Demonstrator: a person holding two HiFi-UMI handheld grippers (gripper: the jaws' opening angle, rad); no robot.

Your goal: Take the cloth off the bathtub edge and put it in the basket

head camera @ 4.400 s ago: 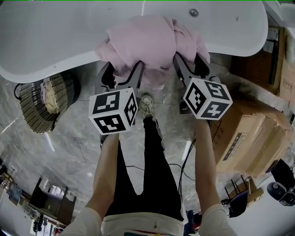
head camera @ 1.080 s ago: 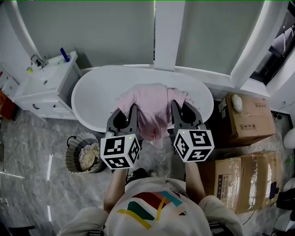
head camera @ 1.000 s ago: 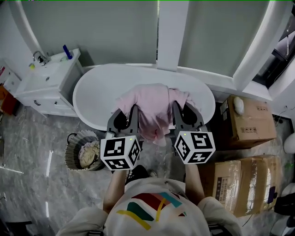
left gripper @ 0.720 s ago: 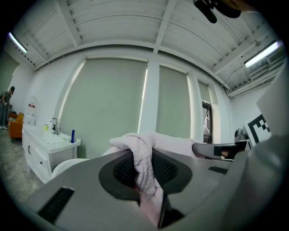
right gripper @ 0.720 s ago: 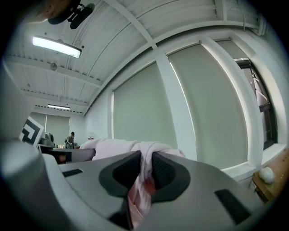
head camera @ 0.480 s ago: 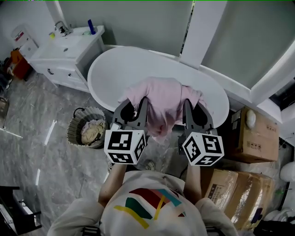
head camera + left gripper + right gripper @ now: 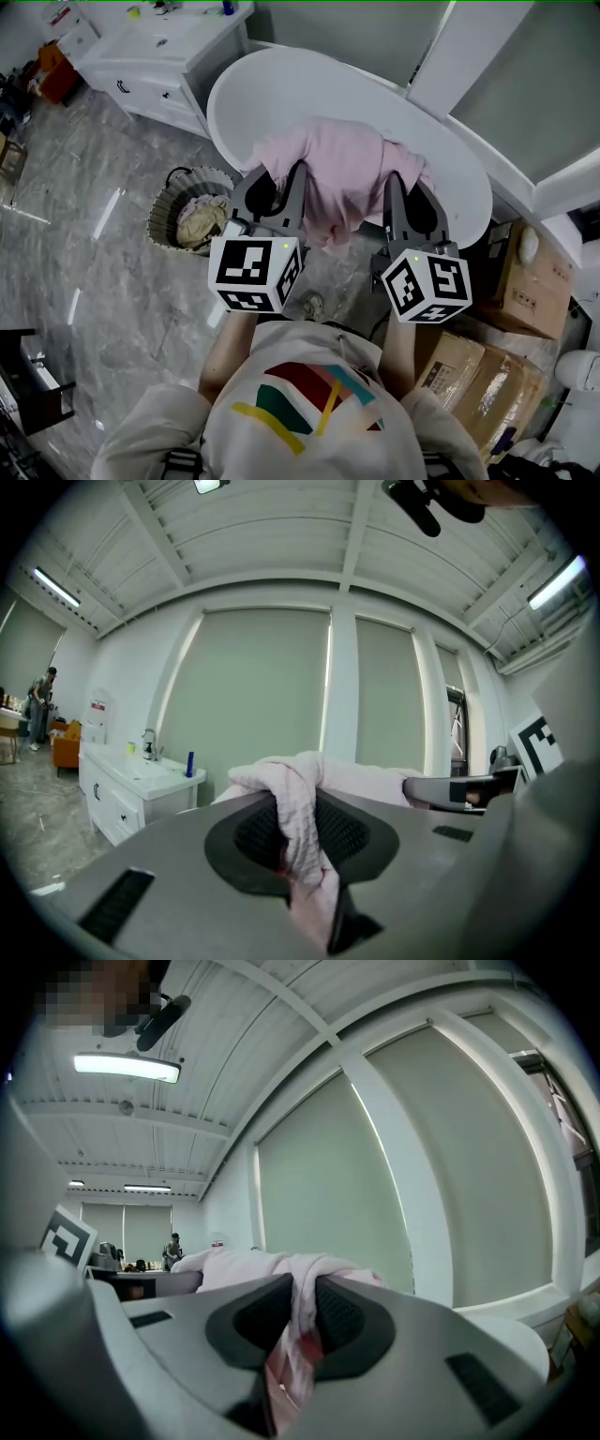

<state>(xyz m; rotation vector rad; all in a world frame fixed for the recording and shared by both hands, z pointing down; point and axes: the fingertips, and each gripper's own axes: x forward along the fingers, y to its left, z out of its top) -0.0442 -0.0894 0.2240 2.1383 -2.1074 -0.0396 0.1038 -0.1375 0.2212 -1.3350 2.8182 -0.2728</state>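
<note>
A pink cloth (image 7: 339, 178) hangs lifted between my two grippers, in front of the white bathtub (image 7: 281, 89). My left gripper (image 7: 278, 192) is shut on the cloth's left side; the left gripper view shows the pink cloth (image 7: 298, 817) pinched between the dark pads. On the cloth's right side my right gripper (image 7: 405, 202) is shut too, and the right gripper view shows the pink cloth (image 7: 295, 1330) squeezed between its pads. The round wicker basket (image 7: 167, 202) stands on the floor at the left, holding a crumpled beige cloth (image 7: 199, 218).
A white vanity with a sink (image 7: 164, 47) stands at the upper left beside the tub. Cardboard boxes (image 7: 511, 281) are stacked at the right. The floor is grey marble (image 7: 94, 281). The person's foot (image 7: 309, 306) shows below the cloth.
Both grippers have swung leftward with the pink cloth held between them. In the head view the basket now lies closer to the left gripper, and the tub has shifted toward the upper right.
</note>
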